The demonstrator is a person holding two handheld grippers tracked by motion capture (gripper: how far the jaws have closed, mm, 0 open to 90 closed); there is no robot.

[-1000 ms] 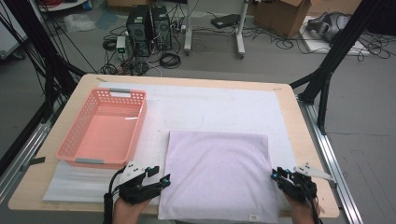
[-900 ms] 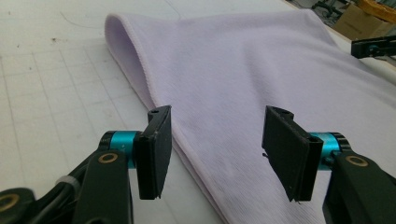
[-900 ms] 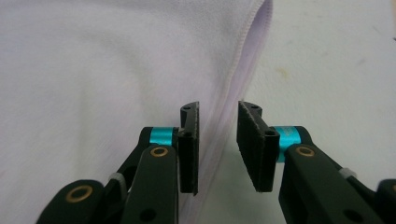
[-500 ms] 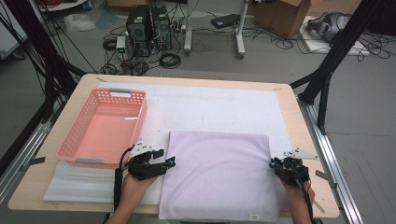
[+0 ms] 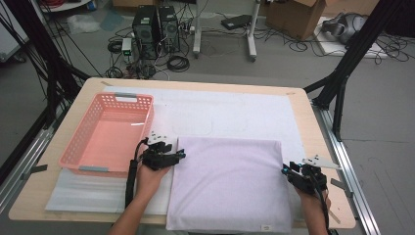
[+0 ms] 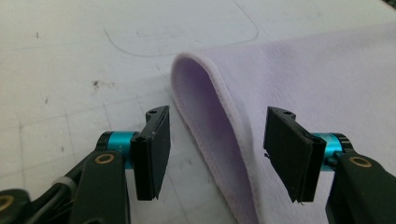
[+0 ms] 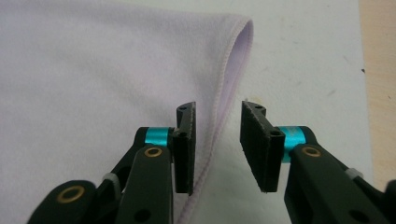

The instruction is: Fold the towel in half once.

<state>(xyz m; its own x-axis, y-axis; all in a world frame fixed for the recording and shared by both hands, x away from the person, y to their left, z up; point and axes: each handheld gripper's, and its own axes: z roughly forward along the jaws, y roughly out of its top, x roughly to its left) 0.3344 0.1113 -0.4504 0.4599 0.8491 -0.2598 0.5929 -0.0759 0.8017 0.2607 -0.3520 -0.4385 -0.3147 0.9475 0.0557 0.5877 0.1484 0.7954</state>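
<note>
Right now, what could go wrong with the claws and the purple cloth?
1. The left claw is open astride the purple cloth's folded edge; closing there might catch one layer only.
2. The right claw has just been opening, its gap narrow around the edge, so the hem could slip out.

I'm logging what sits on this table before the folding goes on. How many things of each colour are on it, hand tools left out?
Lilac: 1, the folded cloth
Pink: 1, the basket
White: 2, the large mat and the foam sheet
Total: 4
</note>
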